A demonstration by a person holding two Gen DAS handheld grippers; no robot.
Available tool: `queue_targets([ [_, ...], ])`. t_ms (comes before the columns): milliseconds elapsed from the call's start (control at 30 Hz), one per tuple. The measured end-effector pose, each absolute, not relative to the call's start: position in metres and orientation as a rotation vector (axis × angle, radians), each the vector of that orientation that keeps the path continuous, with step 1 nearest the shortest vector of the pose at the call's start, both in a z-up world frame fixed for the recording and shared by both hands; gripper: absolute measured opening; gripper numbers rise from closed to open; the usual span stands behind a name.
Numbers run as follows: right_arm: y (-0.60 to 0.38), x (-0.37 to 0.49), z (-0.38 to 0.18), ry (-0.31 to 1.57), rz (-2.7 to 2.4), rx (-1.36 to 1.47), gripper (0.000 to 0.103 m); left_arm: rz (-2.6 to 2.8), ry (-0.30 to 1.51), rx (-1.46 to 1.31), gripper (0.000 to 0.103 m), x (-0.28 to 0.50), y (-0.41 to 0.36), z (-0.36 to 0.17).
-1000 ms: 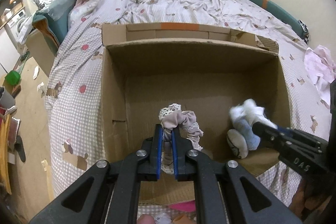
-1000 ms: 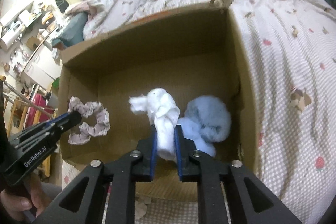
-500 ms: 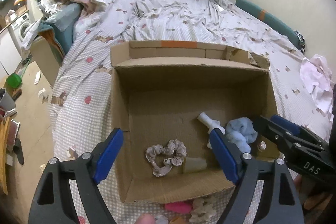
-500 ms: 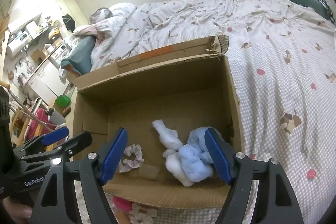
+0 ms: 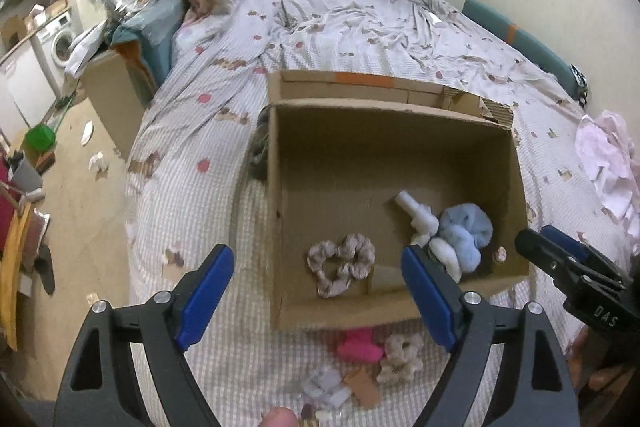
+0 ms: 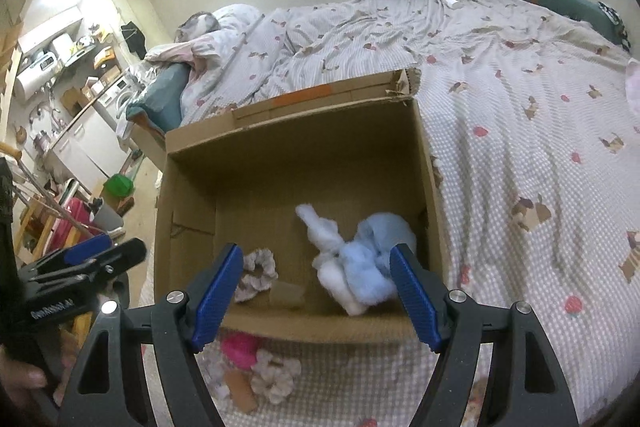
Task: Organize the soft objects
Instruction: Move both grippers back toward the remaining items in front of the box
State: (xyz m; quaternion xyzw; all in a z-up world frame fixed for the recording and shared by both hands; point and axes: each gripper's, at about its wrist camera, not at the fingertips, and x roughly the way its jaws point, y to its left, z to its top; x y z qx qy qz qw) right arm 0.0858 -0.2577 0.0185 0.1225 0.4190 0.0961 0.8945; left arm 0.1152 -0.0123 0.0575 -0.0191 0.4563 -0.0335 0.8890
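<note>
— How did the left gripper [image 5: 316, 301] stand?

— Jaws wide apart and empty, above the near edge of the cardboard box [image 5: 276, 195]. The right gripper [image 6: 316, 297] was likewise spread and held nothing.

— And the soft things?

— The beige scrunchie [image 5: 341, 264] lay on the box floor near the front, with the white and blue socks [image 5: 460, 239] bunched in the right corner. A pink item [image 5: 358, 345] and another scrunchie [image 5: 401, 357] lay on the checked bedspread [image 5: 192, 131] just outside the box.
</note>
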Motion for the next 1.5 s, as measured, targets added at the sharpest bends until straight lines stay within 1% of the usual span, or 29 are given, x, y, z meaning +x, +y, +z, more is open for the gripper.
queue_targets([
  [300,-0.261,0.054,0.020,0.881,0.187,0.266,0.080,-0.017,0.940,-0.047,0.084,0.072,0.010,0.057],
  [533,-0.257,0.028,0.011,0.926,0.175,0.251,0.080,0.055,0.928,-0.087,0.084,0.048,0.031,0.045],
  [567,-0.256,0.026,0.009,0.934,0.175,0.247,0.080,0.055,0.932,-0.090,0.087,0.049,0.032,0.042],
  [600,-0.255,0.023,0.006,0.943,0.173,0.241,0.080,0.060,0.943,-0.094,0.092,0.047,0.035,0.039],
  [700,-0.252,0.018,0.000,0.967,0.171,0.223,0.080,0.089,0.952,-0.092,0.094,0.041,0.043,0.030],
  [867,-0.250,0.015,-0.007,0.994,0.164,0.186,0.080,0.107,1.017,-0.099,0.095,0.038,0.051,0.015],
  [1033,-0.253,0.014,-0.020,1.041,0.153,0.238,0.080,0.138,1.062,-0.105,0.095,0.036,0.059,0.002],
  [1133,-0.255,0.015,-0.025,1.059,0.135,0.245,0.080,0.127,1.128,-0.147,0.094,0.041,0.063,-0.013],
  [1233,-0.257,0.018,-0.032,1.080,0.135,0.266,0.080,0.100,1.195,-0.151,0.091,0.046,0.056,-0.029],
  [1300,-0.258,0.021,-0.038,1.103,0.138,0.285,0.080,0.049,1.247,-0.178,0.081,0.049,0.049,-0.043],
  [1333,-0.259,0.023,-0.040,1.113,0.142,0.296,0.080,0.014,1.278,-0.190,0.080,0.051,0.043,-0.050],
  [1400,-0.259,0.026,-0.043,1.123,0.150,0.319,0.080,-0.025,1.322,-0.172,0.067,0.055,0.031,-0.064],
  [1500,-0.259,0.030,-0.045,1.128,0.160,0.336,0.080,-0.067,1.364,-0.158,0.064,0.062,0.018,-0.080],
])
